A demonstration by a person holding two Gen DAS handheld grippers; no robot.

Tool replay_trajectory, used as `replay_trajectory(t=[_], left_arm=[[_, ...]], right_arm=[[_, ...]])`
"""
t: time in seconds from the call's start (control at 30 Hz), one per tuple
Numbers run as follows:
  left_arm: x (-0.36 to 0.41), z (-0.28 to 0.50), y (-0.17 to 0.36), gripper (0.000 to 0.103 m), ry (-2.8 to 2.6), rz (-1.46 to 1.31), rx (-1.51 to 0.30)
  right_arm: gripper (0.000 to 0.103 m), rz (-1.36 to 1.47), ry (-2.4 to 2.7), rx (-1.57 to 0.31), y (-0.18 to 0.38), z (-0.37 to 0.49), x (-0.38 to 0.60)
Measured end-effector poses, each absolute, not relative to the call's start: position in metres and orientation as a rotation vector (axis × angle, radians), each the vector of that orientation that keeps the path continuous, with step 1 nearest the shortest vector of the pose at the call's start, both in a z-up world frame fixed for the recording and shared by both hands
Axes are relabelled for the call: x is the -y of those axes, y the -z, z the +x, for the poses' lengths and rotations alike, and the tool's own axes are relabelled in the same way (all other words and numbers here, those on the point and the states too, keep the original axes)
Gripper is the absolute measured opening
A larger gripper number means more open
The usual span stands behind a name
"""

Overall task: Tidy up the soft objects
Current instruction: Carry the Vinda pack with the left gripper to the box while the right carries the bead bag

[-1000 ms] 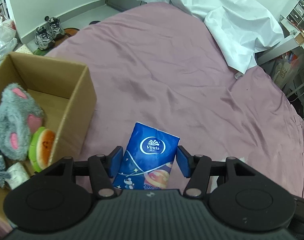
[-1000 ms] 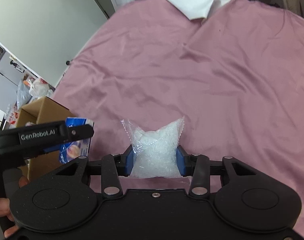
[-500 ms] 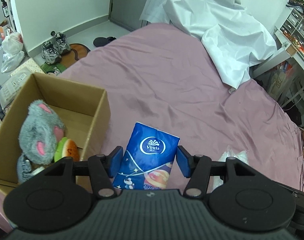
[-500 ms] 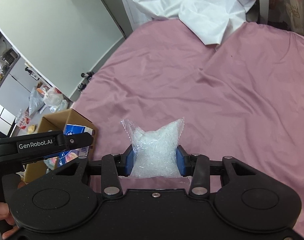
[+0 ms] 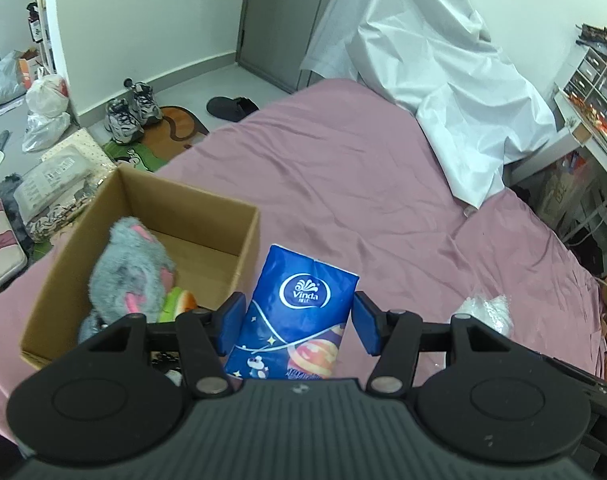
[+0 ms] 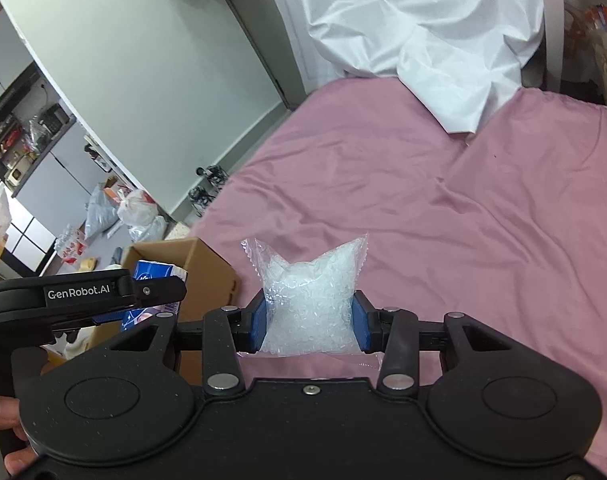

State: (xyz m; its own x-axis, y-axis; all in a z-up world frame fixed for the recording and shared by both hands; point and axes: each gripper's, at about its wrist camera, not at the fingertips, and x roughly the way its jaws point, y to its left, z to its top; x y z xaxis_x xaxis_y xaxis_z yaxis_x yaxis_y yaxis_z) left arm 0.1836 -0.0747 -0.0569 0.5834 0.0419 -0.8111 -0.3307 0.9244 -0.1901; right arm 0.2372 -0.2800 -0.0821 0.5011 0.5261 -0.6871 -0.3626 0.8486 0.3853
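Note:
My left gripper [image 5: 299, 322] is shut on a blue Vinda tissue pack [image 5: 299, 316], held in the air just right of an open cardboard box [image 5: 247, 236] on the pink bed. Inside the box lie a grey plush mouse [image 5: 131, 272] and an orange-and-green plush [image 5: 179, 300]. My right gripper [image 6: 309, 320] is shut on a clear bag of white pellets [image 6: 309, 300] above the bed. In the right wrist view the left gripper [image 6: 155, 292], the tissue pack [image 6: 151, 274] and the box [image 6: 207, 268] sit at the left; a hand [image 6: 3, 416] holds the handle. The pellet bag [image 5: 485, 312] peeks in at the right of the left wrist view.
A pink sheet [image 5: 343, 184] covers the bed, with a crumpled white cover [image 5: 435, 76] at its far end. Shoes [image 5: 131, 112], a slipper [image 5: 231, 106], plastic bags [image 5: 47, 108] and cushions lie on the floor left of the bed. Shelves with drawers [image 5: 595, 80] stand at the right.
Both grippers have risen with their loads and tilted up, so more of the room and floor shows. The box now appears smaller and lower in the left wrist view. Neither grip has changed.

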Motion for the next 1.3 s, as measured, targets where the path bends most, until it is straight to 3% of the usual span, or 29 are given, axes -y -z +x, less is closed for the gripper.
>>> replay_trajectory(t=[0.53,1.3], left_arm=[[0.015,0.169,0.033,0.057,-0.297,-0.376,-0.871],[-0.031,0.188,0.067,0.057,-0.276,-0.457,-0.925]], right_arm=[[0.041,0.175,-0.599,-0.826,0.062,0.225,0.246],[0.041,0.119,-0.629,-0.779,0.059,0.218,0.197]])
